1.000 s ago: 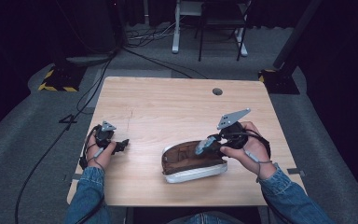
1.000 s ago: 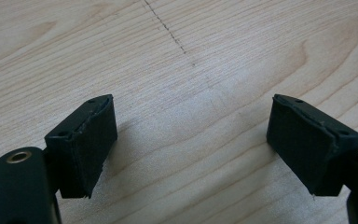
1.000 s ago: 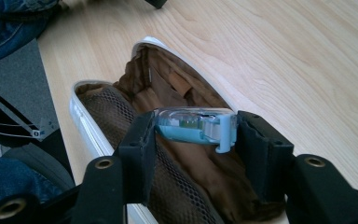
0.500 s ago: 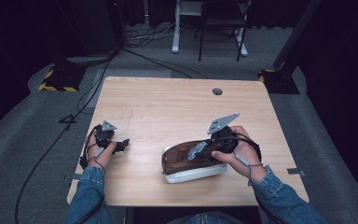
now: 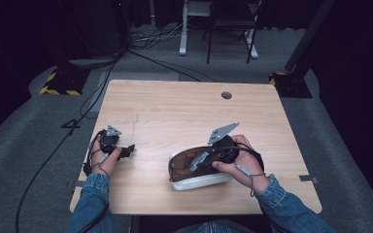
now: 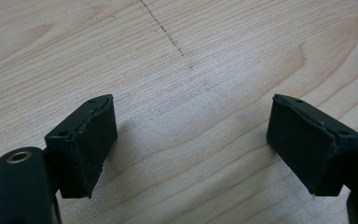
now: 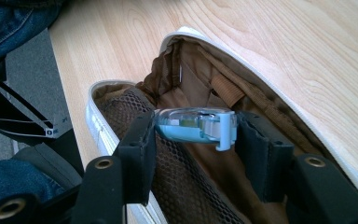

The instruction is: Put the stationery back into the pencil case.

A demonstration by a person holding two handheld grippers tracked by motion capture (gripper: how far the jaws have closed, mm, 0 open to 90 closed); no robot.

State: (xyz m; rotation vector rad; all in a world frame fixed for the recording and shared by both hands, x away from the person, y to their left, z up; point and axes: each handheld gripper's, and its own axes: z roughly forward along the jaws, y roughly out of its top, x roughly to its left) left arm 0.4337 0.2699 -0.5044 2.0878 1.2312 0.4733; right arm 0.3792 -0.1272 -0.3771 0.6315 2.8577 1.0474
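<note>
So the setup was a light wooden table (image 5: pixel 175 116) with a person sitting at the near edge, denim sleeves coming in from the bottom of the high view. The main thing on it was a white pouch (image 5: pixel 194 180) with a brown lining, lying open toward the near right part of the table. In the right gripper view you could see straight into the pouch (image 7: pixel 261 100): brown fabric walls, a dark mesh pocket (image 7: pixel 177 186) on one side, white rim running around it.

The right gripper (image 5: pixel 200 161) was right over the open pouch, and its jaws were pinching a small light-blue and clear plastic thing, looked like a correction tape dispenser (image 7: pixel 196 126), held sideways between the two black pads (image 7: pixel 140 154), just above the lining. From the right gripper (image 7: pixel 195 140) view it wasn't obvious whether the dispenser touched the fabric or just hung above it.

The left gripper (image 5: pixel 121 152) sat well apart from all that, on the near left of the table, low over bare wood. Its jaws were spread wide with nothing between them, and the left gripper (image 6: pixel 191 140) view just had wood grain and a faint dashed pencil line (image 6: pixel 165 30)
</note>
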